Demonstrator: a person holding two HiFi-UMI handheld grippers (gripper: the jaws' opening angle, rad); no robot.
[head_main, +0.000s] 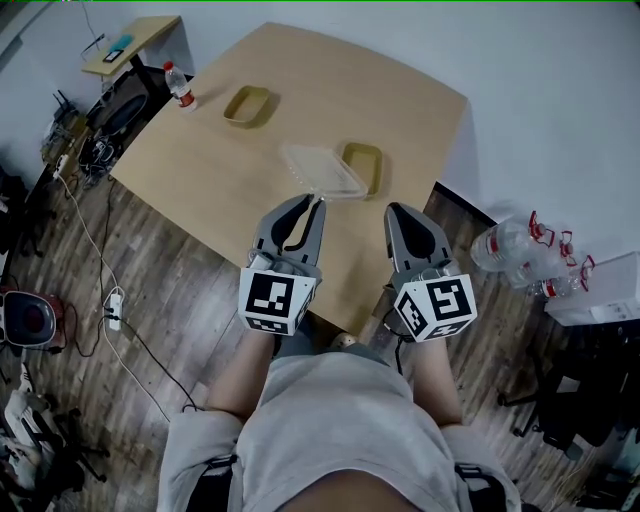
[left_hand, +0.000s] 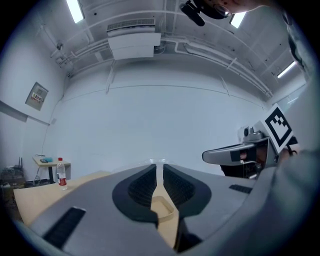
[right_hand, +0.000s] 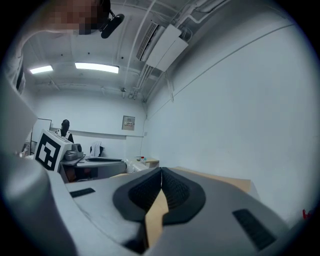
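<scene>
The lid (head_main: 322, 168), a clear plastic shell, is seen lying on the table (head_main: 200, 170) near its middle, overlapping the near tray (head_main: 366, 160) at its 3 o'clock side. The left gripper (head_main: 316, 203) is held at the lid's 6 o'clock edge. In the left gripper view its jaws are drawn almost together, with a thin clear rim (left_hand: 152, 161) pinched at their tips, so the lid is judged to be gripped by its near flange. The right gripper (head_main: 398, 210) is kept at 3 o'clock of the left one, just short of the tray, its jaws pressed together with nothing between them. A second tray (head_main: 248, 105) is set at 11 o'clock from the lid, well apart, and a bottle (head_main: 180, 85) is stood beyond it at 10 o'clock near the table's far corner. The lid is judged to be very light, thin and springy, slick on the pads and easily buckled or cracked. It is best taken by the flat rim, not the domed middle, with modest pressure.
</scene>
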